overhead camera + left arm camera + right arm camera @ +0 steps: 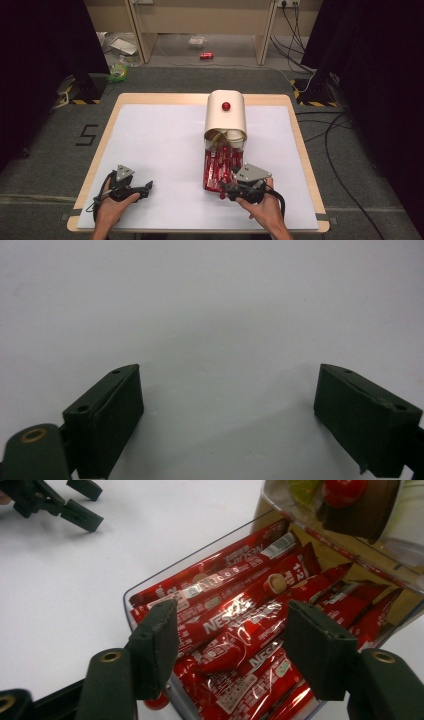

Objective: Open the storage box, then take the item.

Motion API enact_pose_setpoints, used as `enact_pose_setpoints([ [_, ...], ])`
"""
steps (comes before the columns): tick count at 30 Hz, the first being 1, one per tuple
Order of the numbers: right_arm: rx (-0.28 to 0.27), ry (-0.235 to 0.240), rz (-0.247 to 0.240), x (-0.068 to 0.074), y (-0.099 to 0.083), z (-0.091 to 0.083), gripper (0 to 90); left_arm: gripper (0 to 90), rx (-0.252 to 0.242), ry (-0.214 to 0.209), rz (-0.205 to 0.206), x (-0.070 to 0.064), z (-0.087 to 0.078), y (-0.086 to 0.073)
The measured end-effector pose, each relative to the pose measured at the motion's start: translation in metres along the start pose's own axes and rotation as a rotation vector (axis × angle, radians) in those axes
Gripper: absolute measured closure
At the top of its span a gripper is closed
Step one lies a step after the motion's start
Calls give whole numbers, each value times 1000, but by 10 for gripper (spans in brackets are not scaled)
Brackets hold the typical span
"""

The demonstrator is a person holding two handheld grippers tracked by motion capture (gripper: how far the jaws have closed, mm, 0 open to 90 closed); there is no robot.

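Note:
A cream, round-topped box [226, 122] with a red knob [226, 106] stands on the white mat [160, 150]. A clear drawer [206, 172] is pulled out of it toward me, packed with red Nescafe sachets [222, 165]. My right gripper [223, 189] hovers at the drawer's front end. In the right gripper view it [232, 615] is open, its jaws spread just above the sachets [220, 580] inside the drawer's clear wall [150, 587], holding nothing. A small red knob [157, 701] sits on the drawer front. My left gripper [148, 186] [227, 372] rests open over bare mat.
The mat covers a wooden table [95, 165] with its front edge near my hands. The left gripper [65, 502] lies to the left of the drawer, well apart from it. On the floor beyond are a red can [206, 55], cables [330, 130] and a wooden bench [200, 20].

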State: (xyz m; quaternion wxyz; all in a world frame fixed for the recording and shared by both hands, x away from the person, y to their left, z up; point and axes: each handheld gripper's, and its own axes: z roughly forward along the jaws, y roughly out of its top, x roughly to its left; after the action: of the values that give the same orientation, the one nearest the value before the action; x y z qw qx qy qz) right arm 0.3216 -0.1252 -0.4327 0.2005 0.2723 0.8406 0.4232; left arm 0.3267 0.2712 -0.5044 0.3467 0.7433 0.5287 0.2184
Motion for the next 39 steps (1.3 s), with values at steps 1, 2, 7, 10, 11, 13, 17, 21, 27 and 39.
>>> enact_pose_setpoints([
  [1, 2, -7, 17, -4, 0, 3, 419, 117, -1, 0, 0, 0, 0, 0],
  [2, 6, -10, 18, -5, 0, 4, 428, 117, -1, 0, 0, 0, 0, 0],
  [7, 22, -22, 37, -13, 0, 11, 451, 115, 0, 0, 0, 0, 0, 0],
  [10, 33, -18, 60, -17, 5, 19, 464, 112, 1, 1, -2, -1, 1, 0],
  [11, 35, -21, 64, -17, 6, 20, 466, 112, 1, 1, -2, -1, 1, 0],
  [13, 40, -24, 64, -17, 7, 22, 467, 111, 2, 1, -2, -1, 1, 0],
  [17, 50, -25, 65, -17, 9, 27, 467, 111, 2, 0, -2, -1, 1, 0],
  [21, 61, -38, 65, -18, 11, 28, 472, 111, 1, 0, -1, -1, 1, 0],
  [27, 75, -42, 64, -19, 12, 32, 489, 111, 1, 0, -2, 0, 1, 0],
  [39, 94, -52, 63, -18, 14, 35, 535, 112, 2, -1, 1, 0, 0, 0],
])
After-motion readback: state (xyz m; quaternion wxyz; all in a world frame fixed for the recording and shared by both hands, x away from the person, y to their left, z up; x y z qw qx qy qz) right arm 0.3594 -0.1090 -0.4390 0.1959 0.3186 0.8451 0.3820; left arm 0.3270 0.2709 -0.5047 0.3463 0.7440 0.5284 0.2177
